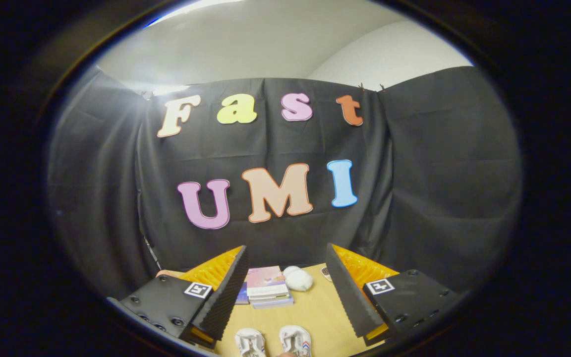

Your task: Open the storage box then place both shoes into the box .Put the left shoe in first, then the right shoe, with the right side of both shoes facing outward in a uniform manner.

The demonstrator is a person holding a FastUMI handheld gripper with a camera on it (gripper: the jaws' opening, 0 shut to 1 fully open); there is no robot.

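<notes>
My gripper (285, 287) is held high over the wooden table (317, 310) with its fingers wide apart and nothing between them. Two white shoes lie side by side on the table below the fingers, toes pointing away from me: one shoe (250, 342) on the left, the other shoe (296, 340) on the right with coloured stripes on its side. Only their front parts show. No storage box can be made out.
A stack of books (267, 287) lies on the table beyond the shoes, between the fingers. A white fluffy object (297, 279) sits to its right, and a small dark item (325, 272) lies near the right finger. The black cloth wall closes off the back of the table.
</notes>
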